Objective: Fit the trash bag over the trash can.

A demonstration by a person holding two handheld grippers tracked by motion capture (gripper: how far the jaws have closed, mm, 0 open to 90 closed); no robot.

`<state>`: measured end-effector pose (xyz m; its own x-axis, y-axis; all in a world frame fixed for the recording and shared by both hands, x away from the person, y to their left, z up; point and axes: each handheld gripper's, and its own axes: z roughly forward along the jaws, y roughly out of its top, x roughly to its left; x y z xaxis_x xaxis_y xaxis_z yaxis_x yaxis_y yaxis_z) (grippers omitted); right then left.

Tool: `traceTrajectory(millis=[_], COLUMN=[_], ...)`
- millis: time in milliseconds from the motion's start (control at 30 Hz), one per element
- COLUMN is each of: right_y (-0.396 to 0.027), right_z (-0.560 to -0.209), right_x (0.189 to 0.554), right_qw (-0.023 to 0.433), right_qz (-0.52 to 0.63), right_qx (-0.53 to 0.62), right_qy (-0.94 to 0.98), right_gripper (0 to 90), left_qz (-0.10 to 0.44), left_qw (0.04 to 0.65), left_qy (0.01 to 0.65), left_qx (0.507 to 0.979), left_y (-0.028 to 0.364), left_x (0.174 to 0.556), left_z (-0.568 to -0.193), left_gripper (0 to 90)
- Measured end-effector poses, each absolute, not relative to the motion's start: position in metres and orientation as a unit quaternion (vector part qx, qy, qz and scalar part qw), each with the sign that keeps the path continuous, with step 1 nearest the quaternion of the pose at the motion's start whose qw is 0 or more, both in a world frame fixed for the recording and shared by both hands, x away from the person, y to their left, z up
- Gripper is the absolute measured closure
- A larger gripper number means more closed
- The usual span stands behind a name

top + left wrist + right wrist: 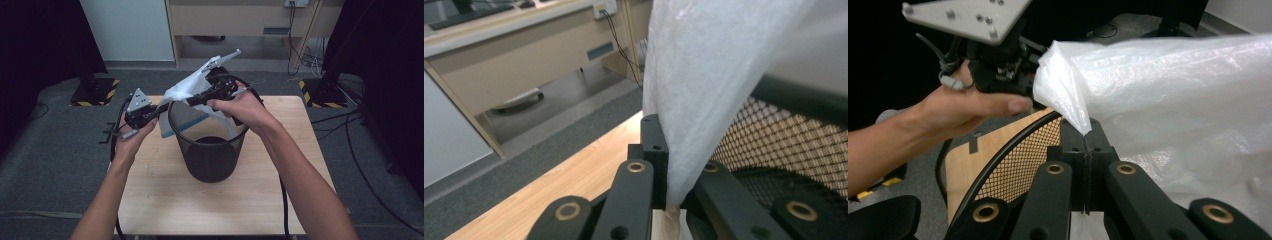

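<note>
With my left hand-held gripper point(663, 190) and right hand-held gripper point(1087, 150) both clamped on the white bag point(186, 90) above the mesh bin point(212, 160) just below them, I judge the thin film could tear or slip free if I pull them apart unevenly.

We cannot see the plastic bag's point(187, 92) lower part behind the mesh bin's point(212, 160) rim; the table's point(150, 200) near edge is cropped.

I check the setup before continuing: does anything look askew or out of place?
The white translucent plastic bag is not seated: it hangs bunched over the far-left rim of the black round mesh wastebasket, pinched by both tools. Nothing looks spilled or damaged.
</note>
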<state>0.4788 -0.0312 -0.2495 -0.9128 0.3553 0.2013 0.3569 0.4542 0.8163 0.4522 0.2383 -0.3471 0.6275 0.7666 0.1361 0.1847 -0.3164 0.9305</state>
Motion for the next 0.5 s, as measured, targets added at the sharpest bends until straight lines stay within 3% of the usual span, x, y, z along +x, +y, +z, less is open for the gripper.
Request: traceTrajectory(millis=[267,500], right_y=[-0.037,-0.036], right_z=[-0.257,-0.261], right_x=[0.478,0.478], right_qw=[0.001,0.009], right_qz=[-0.461,-0.453], right_qx=[-0.219,-0.22], right_qy=[-0.86,-0.864], right_gripper=[90.0,90.0], left_qz=[0.359,0.383], left_qw=[0.505,0.509], left_qy=[0.333,0.333], left_qx=[0.711,0.695], left_y=[0.257,0.264], left_x=[0.436,0.429], left_z=[-0.327,-0.323], left_gripper=[89.7,89.2])
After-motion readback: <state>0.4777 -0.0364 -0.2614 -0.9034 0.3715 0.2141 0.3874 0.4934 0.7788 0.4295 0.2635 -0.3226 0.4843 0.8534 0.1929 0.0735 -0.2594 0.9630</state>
